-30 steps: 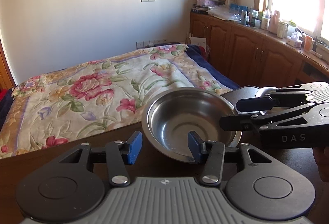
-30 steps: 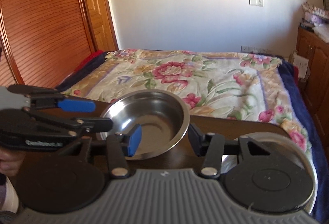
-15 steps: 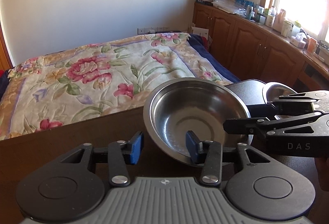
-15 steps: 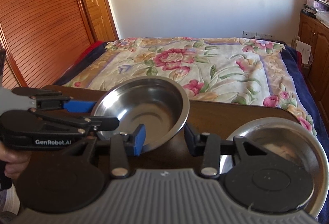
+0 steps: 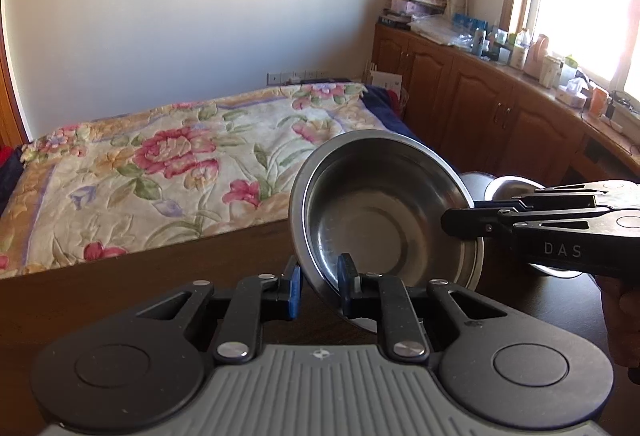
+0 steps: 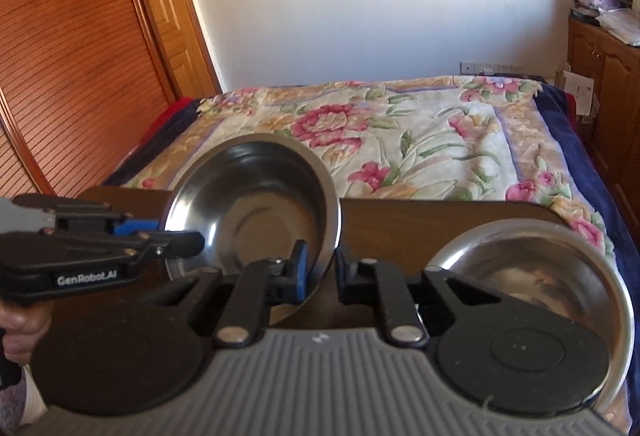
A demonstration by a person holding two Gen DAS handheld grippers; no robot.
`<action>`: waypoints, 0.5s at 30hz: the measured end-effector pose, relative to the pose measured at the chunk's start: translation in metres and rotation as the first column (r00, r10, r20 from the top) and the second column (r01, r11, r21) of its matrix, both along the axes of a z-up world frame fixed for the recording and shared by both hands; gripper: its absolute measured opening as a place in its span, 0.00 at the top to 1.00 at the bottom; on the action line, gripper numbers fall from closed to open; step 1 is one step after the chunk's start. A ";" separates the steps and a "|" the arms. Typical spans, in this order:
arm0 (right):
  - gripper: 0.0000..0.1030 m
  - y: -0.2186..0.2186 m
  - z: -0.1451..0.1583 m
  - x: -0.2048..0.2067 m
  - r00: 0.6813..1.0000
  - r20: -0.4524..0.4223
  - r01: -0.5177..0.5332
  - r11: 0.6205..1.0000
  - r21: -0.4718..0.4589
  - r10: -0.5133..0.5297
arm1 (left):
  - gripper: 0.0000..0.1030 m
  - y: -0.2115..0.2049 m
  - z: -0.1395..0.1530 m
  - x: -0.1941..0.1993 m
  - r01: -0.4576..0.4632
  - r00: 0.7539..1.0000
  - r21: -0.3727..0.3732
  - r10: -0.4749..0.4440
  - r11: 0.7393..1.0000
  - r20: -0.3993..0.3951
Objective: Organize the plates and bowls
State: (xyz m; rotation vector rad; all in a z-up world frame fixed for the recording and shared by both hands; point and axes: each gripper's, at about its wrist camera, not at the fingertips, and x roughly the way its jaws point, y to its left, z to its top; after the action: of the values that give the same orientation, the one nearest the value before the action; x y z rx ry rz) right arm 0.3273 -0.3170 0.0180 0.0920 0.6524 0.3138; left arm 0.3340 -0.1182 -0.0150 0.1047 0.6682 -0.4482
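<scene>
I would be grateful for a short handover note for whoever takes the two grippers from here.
Left gripper: shut on the near rim of the steel bowl.
Right gripper: shut on the same bowl's opposite rim.
The bowl is tilted over the dark table. A second steel bowl sits on the table to the right.
Done: bowl gripped by both.
Left: probably nest it with the second bowl.

A shiny steel bowl [image 5: 384,211] is tilted, its open side facing the cameras, raised above a dark wooden table [image 5: 160,276]. Its near rim is pinched on two sides by blue-padded fingers [image 5: 294,284]. Its inside is smooth with a flat round base. To its right, a second steel bowl [image 6: 532,256] rests upright on the table, partly hidden. The two bowls are apart.
</scene>
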 end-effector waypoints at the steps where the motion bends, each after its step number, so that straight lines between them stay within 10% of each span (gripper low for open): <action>1: 0.85 0.000 0.002 -0.002 1.000 0.010 0.003 1.000 -0.005 -0.003 | 0.80 0.000 0.003 -0.002 0.001 1.000 -0.001 -0.001 1.000 0.007; 15: 0.85 -0.002 0.030 -0.023 0.998 0.068 0.019 1.000 -0.022 -0.018 | 0.80 0.004 0.035 -0.044 0.040 0.997 -0.023 -0.039 0.999 0.068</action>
State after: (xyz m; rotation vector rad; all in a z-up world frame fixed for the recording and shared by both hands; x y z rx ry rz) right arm 0.3039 -0.3186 0.0481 0.0653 0.5872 0.2906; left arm 0.2905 -0.1143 0.0196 0.1101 0.5952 -0.4886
